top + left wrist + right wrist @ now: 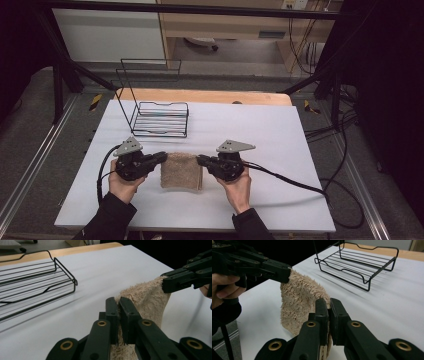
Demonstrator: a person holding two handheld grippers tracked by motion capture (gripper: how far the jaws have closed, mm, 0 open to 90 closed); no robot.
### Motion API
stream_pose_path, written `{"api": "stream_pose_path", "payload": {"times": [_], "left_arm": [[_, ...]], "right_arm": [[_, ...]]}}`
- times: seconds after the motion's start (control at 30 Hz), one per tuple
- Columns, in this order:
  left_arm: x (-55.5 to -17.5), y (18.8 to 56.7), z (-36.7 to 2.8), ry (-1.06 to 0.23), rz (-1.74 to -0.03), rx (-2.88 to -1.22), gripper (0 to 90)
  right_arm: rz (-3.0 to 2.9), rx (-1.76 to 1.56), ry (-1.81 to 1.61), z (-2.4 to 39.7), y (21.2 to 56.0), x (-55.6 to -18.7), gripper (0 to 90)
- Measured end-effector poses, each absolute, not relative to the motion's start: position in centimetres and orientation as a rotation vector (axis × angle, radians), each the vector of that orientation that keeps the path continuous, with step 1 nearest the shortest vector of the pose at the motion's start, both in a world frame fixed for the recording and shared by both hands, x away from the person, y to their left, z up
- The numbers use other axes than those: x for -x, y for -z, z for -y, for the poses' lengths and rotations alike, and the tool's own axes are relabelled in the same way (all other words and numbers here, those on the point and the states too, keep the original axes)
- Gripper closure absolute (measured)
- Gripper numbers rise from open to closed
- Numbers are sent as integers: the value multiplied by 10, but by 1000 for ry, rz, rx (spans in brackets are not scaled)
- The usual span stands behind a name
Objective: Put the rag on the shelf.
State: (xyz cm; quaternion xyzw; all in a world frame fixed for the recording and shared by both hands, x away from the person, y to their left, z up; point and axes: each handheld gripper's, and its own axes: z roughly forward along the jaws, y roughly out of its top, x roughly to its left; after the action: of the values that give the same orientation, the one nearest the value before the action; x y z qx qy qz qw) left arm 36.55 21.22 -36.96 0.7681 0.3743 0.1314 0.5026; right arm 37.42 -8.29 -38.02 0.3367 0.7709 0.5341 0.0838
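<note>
The small beige terry-cloth towel (181,171) is held off the white table top (280,135), stretched between the two tools and sagging in the middle, with its lower edge seemingly brushing the surface in the high view; the black two-jaw left gripper (164,157) is clamped on one upper corner and the black two-jaw right gripper (199,160) on the opposite one, the jaws of each being pressed together on the pile with only a thin edge of cloth caught, as is seen in the left gripper view (119,305) and the right gripper view (329,305); because so little fabric is pinched, a corner could be lost if the hands were drawn apart too sharply or the cloth were jerked, and the towel would then swing from a single corner or drop in a heap; if the hands were brought unevenly, the fold would likely come out skewed; the black wire rack (161,119) stands near, behind the towel, and a trailing edge could be snagged on it if the cloth were carried that way; both grippers are held roughly level and pointed inward at one another, each gripped from beneath by a hand in a dark sleeve, the forearms entering from the near edge, the grey plates uppermost
</note>
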Motion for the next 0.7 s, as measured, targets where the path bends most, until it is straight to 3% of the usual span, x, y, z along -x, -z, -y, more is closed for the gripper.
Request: {"api": "stream_pose_path", "payload": {"times": [0.7], "left_arm": [[-355, 338, -214, -407, -858, -1753, 845]], "right_arm": [[-2207, -885, -1660, 85, 344, -371, 855]]}}
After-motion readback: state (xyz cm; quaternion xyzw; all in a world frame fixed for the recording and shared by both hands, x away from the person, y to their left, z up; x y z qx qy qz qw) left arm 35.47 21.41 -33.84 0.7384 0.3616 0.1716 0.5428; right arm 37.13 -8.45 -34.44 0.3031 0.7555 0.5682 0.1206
